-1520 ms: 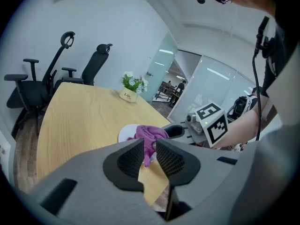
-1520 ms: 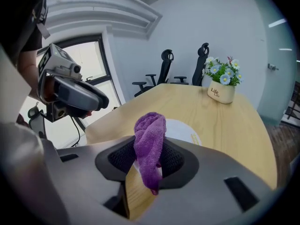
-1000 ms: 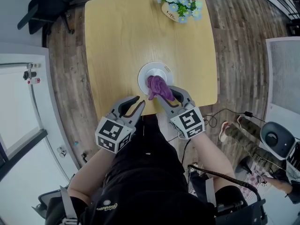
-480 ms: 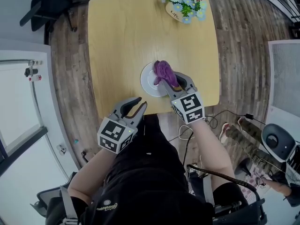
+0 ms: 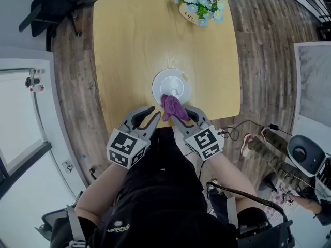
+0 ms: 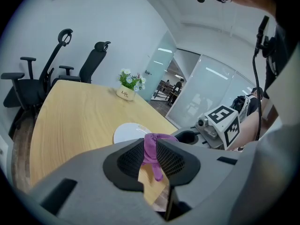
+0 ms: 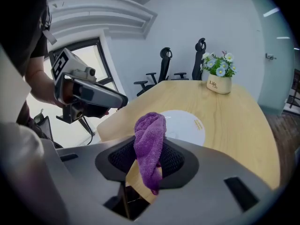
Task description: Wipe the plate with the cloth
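White round plate [image 5: 171, 84] is seen flat on the light wooden square table [image 5: 129, 45], just below centre of the head view and near the table's lower edge. Purple terry cloth [image 5: 172, 106] is gripped in a bunch by the right gripper [image 5: 180, 114], whose jaws are clenched on it. In the right gripper view the cloth [image 7: 150, 146] is pinched between the black ribbed pads [image 7: 118, 158], with a lump standing above them and a tail hanging below. In the head view the bunch overlaps the plate's lower rim; contact with the plate cannot be told. A small yellowish mark is seen near the plate's rim in the right gripper view.

Left gripper [image 5: 153, 112] is held lower left of the plate at the table's lower edge, jaws a little apart and nothing grasped. In the left gripper view the cloth [image 6: 151, 151] and the table edge are seen through the gap, beyond the jaws. The two grippers are set side by side, tips near each other.

Cream pot of white and blue flowers [image 5: 199, 3] is seen at the top of the head view, on the table's upper edge, well apart from the plate. Black office chairs [image 5: 49, 6] are seen at upper left on the dark wood plank floor [image 5: 258, 61]
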The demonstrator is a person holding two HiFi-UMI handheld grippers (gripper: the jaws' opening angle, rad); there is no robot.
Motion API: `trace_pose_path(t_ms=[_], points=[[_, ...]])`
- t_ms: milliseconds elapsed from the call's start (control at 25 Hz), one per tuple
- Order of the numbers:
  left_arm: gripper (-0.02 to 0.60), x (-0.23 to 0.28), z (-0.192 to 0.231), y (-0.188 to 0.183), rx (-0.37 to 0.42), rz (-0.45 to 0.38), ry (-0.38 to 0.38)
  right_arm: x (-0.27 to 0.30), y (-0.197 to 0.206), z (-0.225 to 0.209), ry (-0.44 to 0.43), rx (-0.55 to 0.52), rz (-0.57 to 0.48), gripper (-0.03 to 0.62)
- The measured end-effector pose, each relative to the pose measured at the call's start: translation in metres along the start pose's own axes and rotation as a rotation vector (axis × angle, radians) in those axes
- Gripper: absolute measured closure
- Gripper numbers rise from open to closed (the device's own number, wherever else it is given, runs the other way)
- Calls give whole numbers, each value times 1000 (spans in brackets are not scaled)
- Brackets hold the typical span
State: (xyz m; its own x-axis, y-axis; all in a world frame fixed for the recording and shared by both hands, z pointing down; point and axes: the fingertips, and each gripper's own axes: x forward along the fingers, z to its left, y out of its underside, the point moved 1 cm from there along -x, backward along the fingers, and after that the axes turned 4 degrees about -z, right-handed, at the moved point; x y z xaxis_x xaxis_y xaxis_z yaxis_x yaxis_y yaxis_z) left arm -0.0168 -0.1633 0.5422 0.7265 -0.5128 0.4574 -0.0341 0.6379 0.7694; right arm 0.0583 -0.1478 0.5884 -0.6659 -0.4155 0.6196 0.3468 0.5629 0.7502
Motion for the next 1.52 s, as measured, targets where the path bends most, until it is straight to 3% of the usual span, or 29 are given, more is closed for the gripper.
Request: trace_pose_path(t_ms=[200, 480, 680, 1520], points=[[502, 3, -2, 1, 4, 8, 8, -10, 2, 11, -33, 21, -5, 465], [502, 3, -3, 1, 8, 12, 10, -15, -55, -72, 145, 10, -129, 465], [502, 0, -5, 1, 6, 13, 5, 6, -68, -97, 177, -31, -111, 465], [502, 9, -5, 3, 5, 26, 21, -16, 14, 1, -17, 19, 32, 465]])
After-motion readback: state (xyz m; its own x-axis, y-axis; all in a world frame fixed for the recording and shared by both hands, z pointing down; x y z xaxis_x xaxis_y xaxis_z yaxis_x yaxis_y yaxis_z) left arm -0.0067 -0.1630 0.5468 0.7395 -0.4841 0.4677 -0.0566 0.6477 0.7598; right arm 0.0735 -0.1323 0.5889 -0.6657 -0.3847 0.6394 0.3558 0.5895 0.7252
